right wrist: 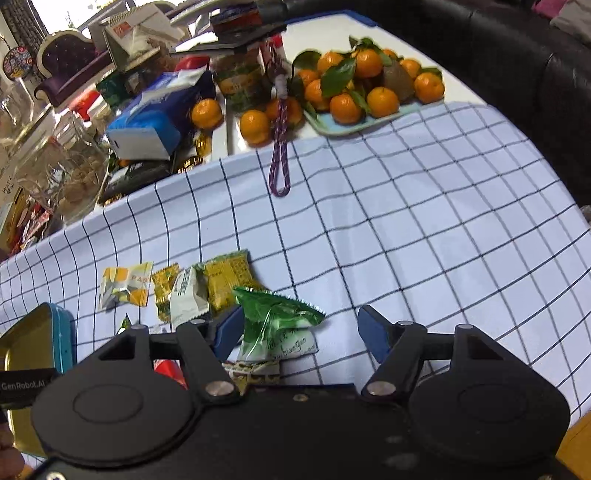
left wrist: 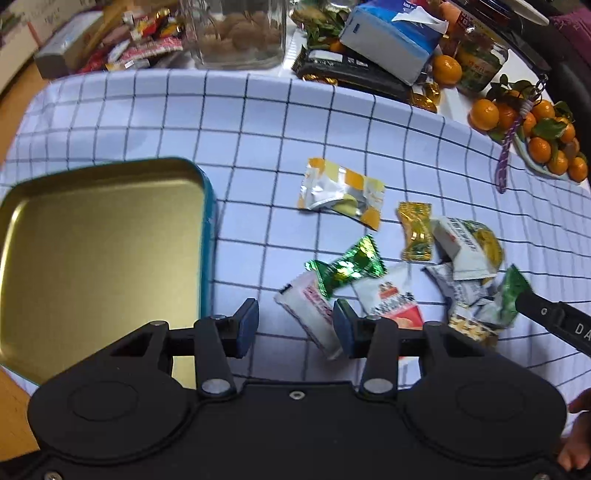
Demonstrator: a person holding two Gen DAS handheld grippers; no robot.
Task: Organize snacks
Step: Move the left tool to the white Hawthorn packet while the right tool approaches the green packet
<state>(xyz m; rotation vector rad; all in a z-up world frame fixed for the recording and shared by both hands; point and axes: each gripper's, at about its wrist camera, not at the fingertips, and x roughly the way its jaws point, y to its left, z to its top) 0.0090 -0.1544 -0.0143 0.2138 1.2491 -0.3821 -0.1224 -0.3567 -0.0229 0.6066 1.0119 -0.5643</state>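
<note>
A teal tin [left wrist: 92,236] with a gold inside lies open and bare on the checked cloth; it also shows in the right wrist view [right wrist: 37,332]. Several wrapped snacks lie to its right: an orange-and-white packet [left wrist: 341,192], a gold candy [left wrist: 415,230], a green candy [left wrist: 347,264], a white-and-red packet [left wrist: 310,310]. My left gripper [left wrist: 295,326] is open, just above the white-and-red packet beside the tin. My right gripper [right wrist: 301,330] is open around a green packet [right wrist: 275,317]; its left finger touches the packet, and its finger also shows in the left wrist view [left wrist: 546,317].
A plate of mandarins [right wrist: 362,85] stands at the back right, with a purple cord [right wrist: 279,155] trailing onto the cloth. A tissue box [left wrist: 391,40], a glass jar [left wrist: 240,33], more snack packs [left wrist: 144,40] and a black sofa [right wrist: 517,74] line the far side.
</note>
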